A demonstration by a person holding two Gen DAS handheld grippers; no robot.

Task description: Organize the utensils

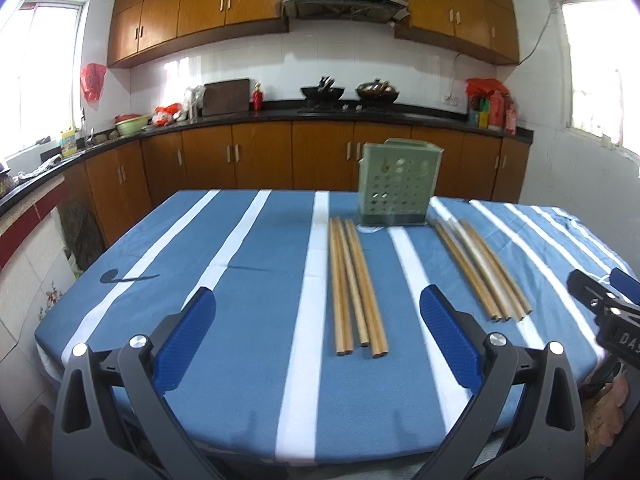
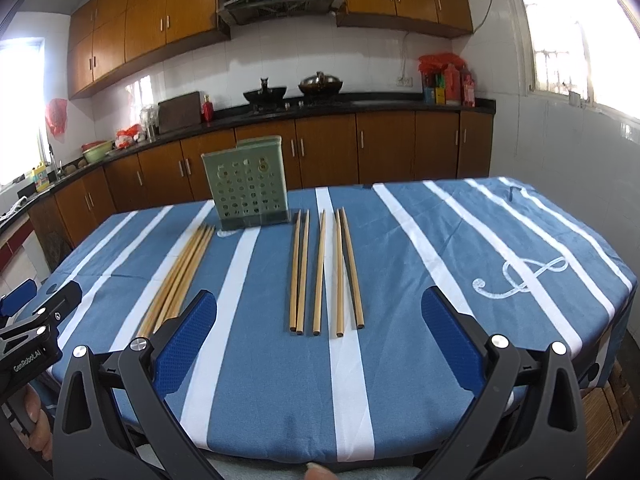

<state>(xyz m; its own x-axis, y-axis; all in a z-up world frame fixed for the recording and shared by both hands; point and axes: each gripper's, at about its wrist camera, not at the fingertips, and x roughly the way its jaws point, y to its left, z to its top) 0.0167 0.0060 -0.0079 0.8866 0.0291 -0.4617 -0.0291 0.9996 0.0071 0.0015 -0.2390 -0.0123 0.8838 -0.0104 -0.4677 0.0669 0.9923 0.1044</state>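
Left wrist view, left gripper [image 1: 318, 326]: its blue fingers stand wide apart and hold nothing, above the near part of the table [image 1: 248, 360].
Left wrist view, left bundle of chopsticks [image 1: 357, 286]: four sticks lie flat on the striped cloth, close together, ahead of the gripper and a little to its right.
Left wrist view, green holder [image 1: 400, 184]: it stands upright at the far edge, just behind both groups; no stick shows above its rim.
Right wrist view, right gripper [image 2: 320, 326]: the fingers are also spread apart and empty.
Right wrist view, right group of chopsticks [image 2: 326, 270]: five sticks lie side by side with small gaps, right in front of the gripper.
Progress: I judge that nothing is sorted yet; all the chopsticks remain to go into the holder.
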